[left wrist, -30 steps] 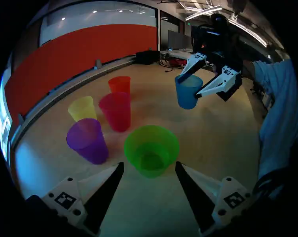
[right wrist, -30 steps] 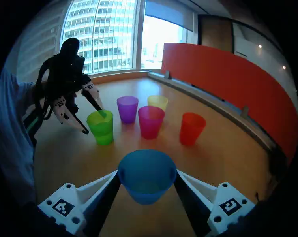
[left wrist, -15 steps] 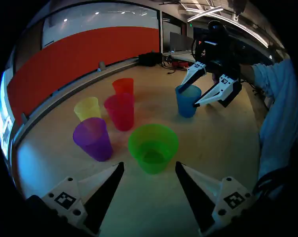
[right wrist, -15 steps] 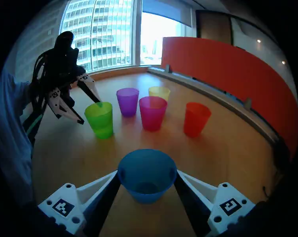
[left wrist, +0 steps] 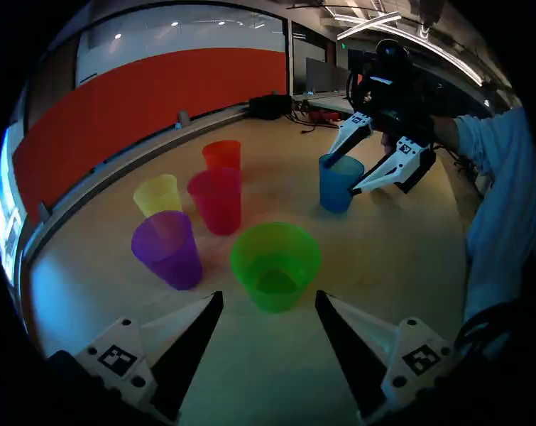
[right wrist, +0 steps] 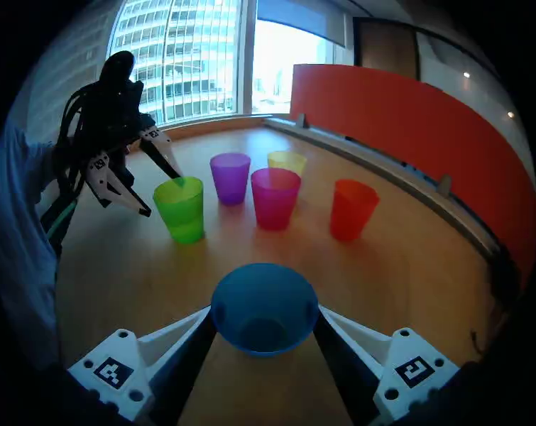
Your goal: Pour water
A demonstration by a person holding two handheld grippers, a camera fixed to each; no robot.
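Wooden surface: your right gripper pinches the blue cup standing on it, lower centre of the right gripper view; your left gripper is spread, flanking the green cup

Four spare cups are standing on the wooden surface ahead of your left gripper, all off to its left. The purple cup is sitting nearest, with the yellow cup just behind it. The magenta cup is standing to their right, and the orange cup farthest, close behind the magenta one. A red wall is running along beyond them. Dark gear with cables is lying far ahead. Beyond your right gripper, tall windows are letting daylight in.
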